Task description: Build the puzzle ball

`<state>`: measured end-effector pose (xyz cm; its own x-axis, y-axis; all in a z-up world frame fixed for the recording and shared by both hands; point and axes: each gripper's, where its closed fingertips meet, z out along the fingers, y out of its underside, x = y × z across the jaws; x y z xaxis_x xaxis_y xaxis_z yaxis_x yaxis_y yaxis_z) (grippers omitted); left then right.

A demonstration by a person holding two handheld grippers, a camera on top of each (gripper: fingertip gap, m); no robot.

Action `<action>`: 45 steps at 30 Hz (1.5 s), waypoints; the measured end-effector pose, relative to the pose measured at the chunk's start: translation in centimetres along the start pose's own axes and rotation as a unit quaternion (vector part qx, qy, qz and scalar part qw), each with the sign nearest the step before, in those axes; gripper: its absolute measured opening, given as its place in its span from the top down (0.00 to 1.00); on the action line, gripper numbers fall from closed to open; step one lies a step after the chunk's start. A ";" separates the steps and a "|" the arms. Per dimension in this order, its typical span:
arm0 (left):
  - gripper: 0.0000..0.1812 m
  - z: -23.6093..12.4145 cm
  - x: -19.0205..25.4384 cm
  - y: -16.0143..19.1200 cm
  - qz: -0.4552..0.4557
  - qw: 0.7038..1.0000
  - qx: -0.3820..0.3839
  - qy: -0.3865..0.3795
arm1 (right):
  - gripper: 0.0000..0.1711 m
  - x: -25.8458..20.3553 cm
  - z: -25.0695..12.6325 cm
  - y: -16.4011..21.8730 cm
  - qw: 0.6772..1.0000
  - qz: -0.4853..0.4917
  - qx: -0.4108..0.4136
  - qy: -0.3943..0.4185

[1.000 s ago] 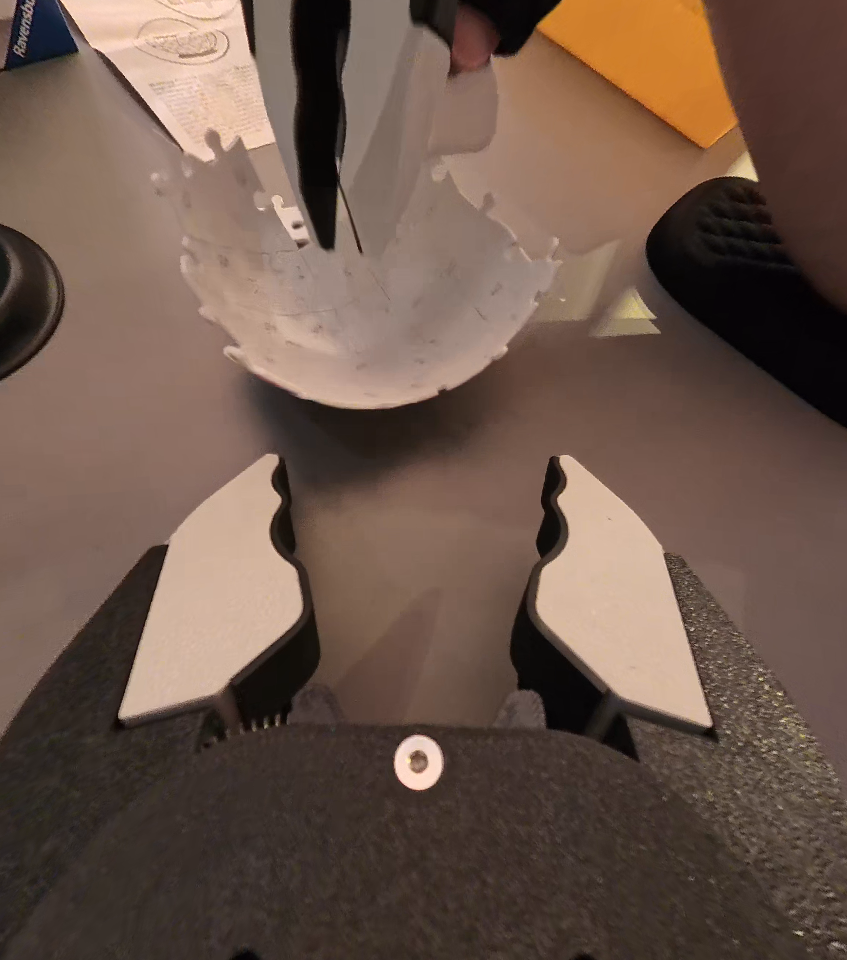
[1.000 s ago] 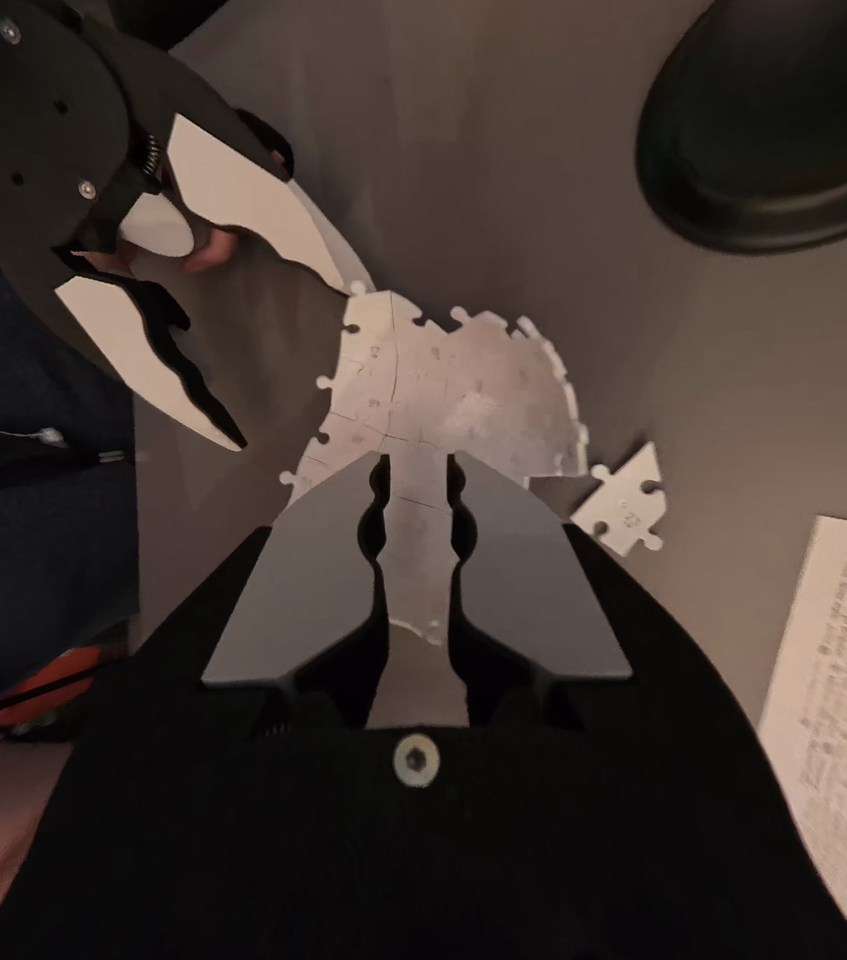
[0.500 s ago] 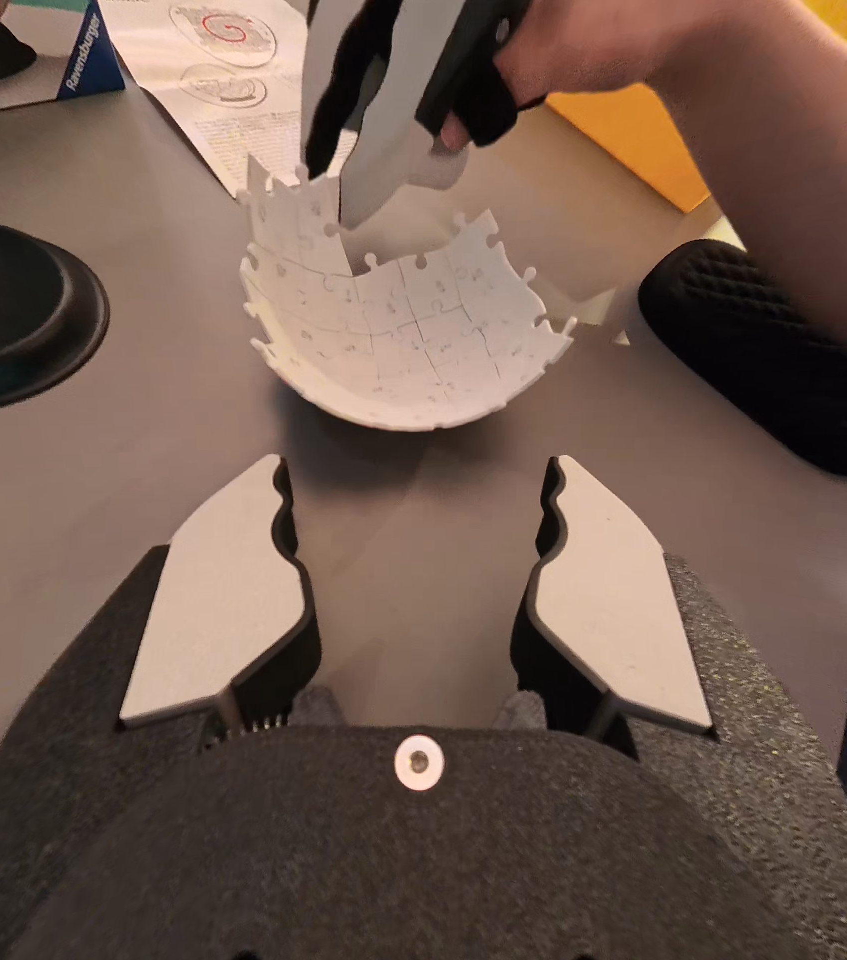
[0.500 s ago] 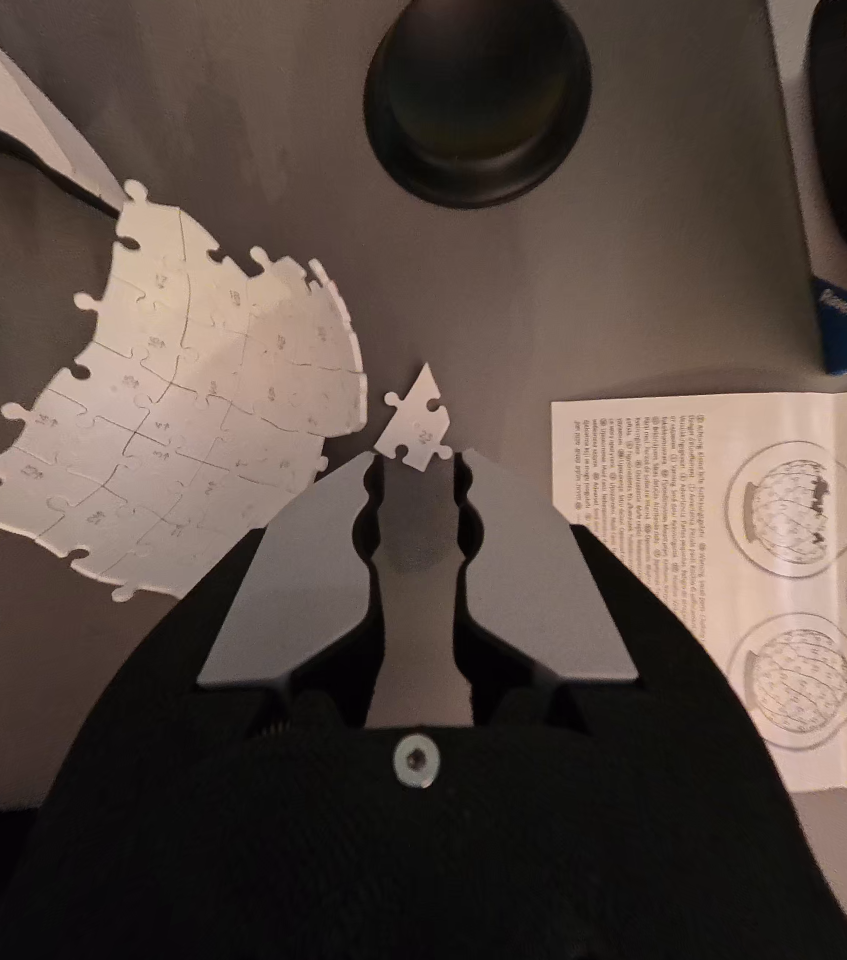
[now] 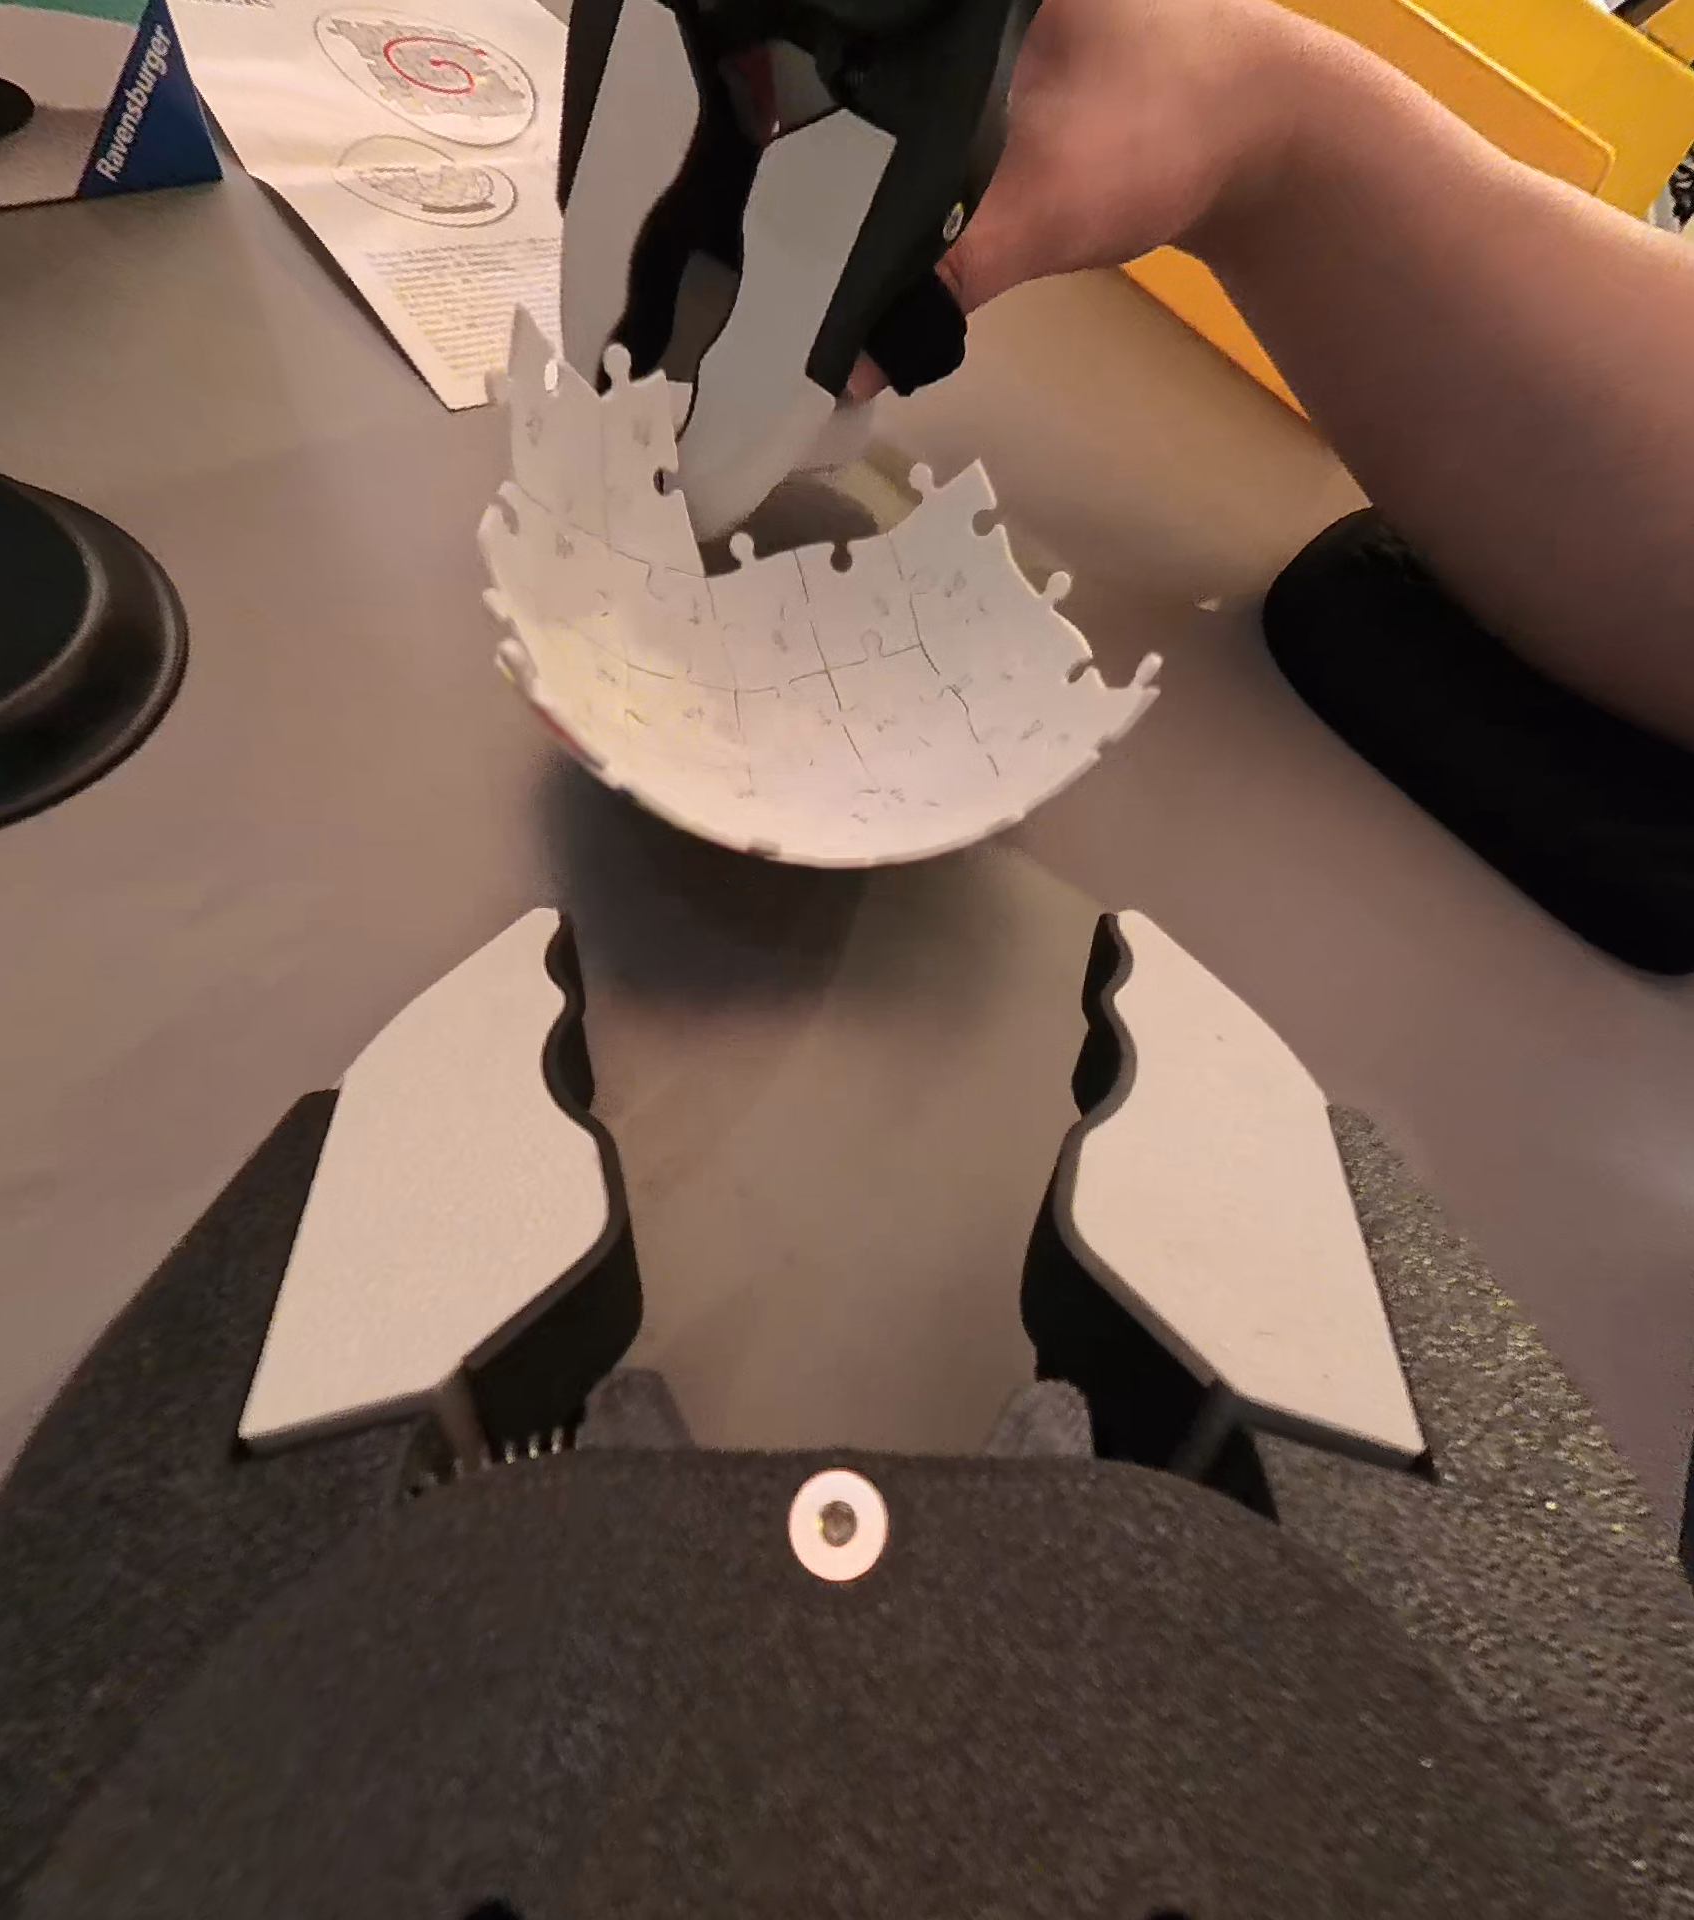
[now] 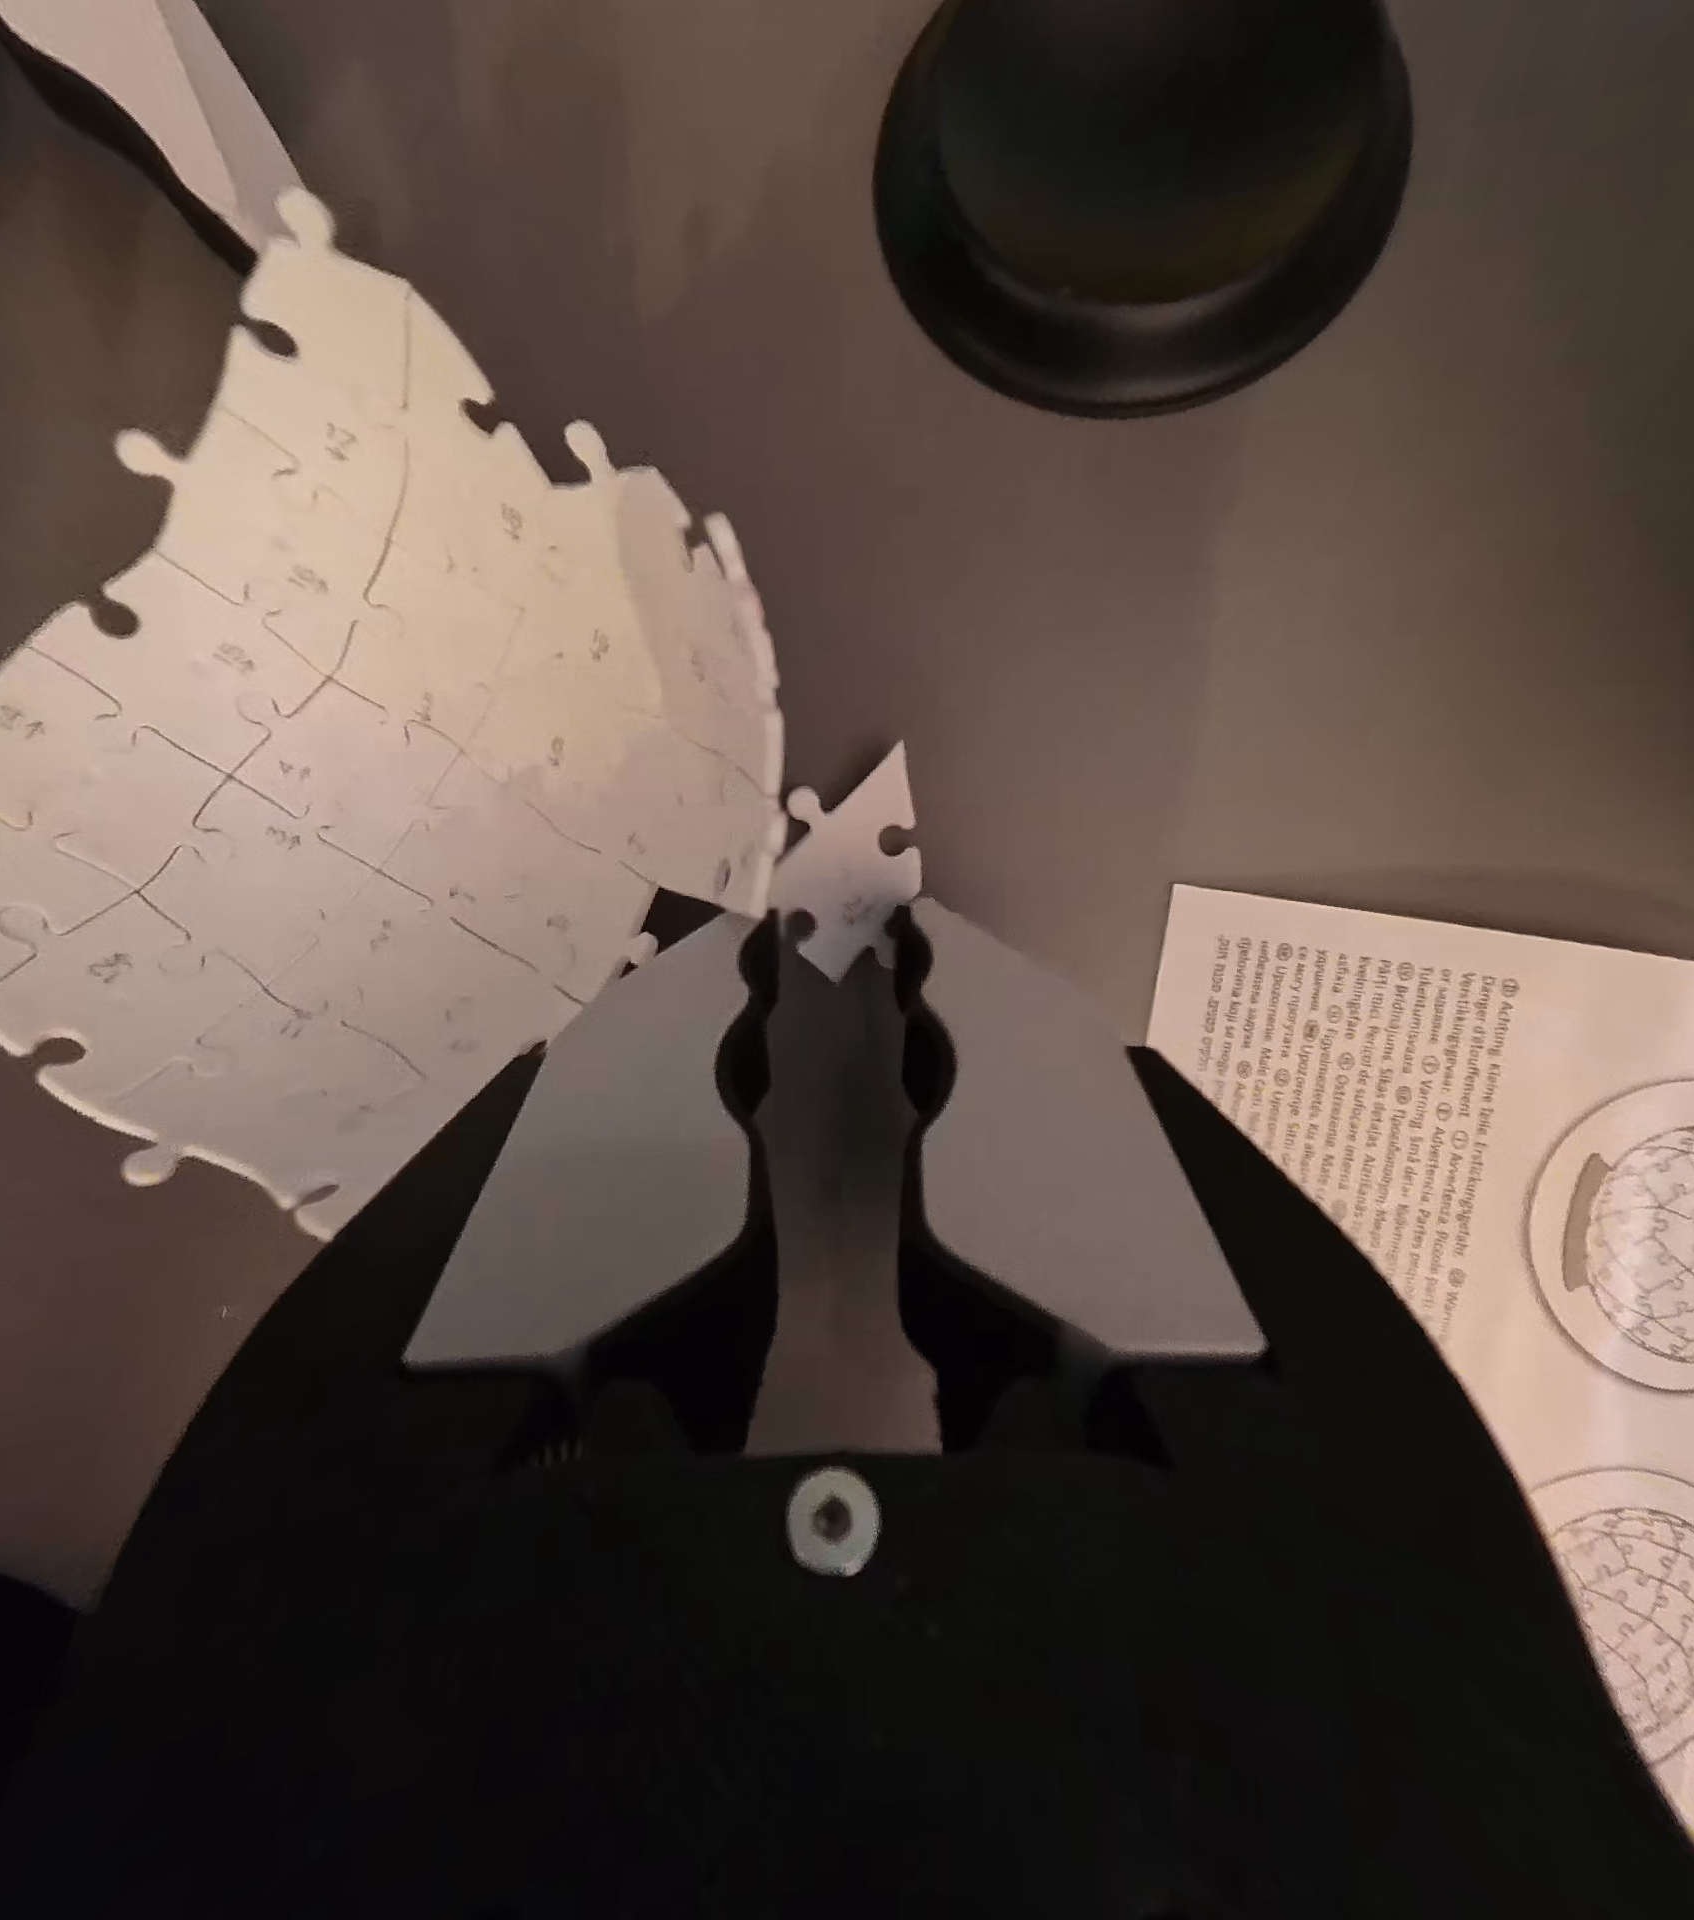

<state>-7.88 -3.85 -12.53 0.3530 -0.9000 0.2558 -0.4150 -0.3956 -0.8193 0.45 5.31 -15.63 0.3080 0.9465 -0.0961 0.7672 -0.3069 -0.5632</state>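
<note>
A curved white shell (image 5: pixel 822 707) of interlocked, knob-edged pieces is seen on the smooth grey table (image 5: pixel 199 987), bowl-like. The left gripper (image 5: pixel 832 997) is held spread and empty just before it. The right gripper (image 6: pixel 835 935) is narrowed around a loose piece (image 6: pixel 858 868) beside the shell's rim; whether the piece is actually pinched cannot be told. A black round stand (image 6: pixel 1144 197) and a printed leaflet (image 6: pixel 1445 1143) lie nearby.

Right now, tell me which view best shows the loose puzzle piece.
The right wrist view: the loose puzzle piece lies in full sight at the tips of the jaws. In the left wrist view I cannot pick it out behind the puzzle shell.
</note>
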 end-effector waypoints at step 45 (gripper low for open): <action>0.51 -4.5 1.8 0.6 -0.025 0.999 0.030 0.003 | 0.87 -2.9 -3.8 6.6 0.983 0.121 0.038 0.129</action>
<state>-11.29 -6.48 -10.23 0.3673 -0.8806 0.2995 -0.3458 -0.4282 -0.8349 6.75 0.12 -15.92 0.6170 0.7865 -0.0284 0.6123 -0.5024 -0.6104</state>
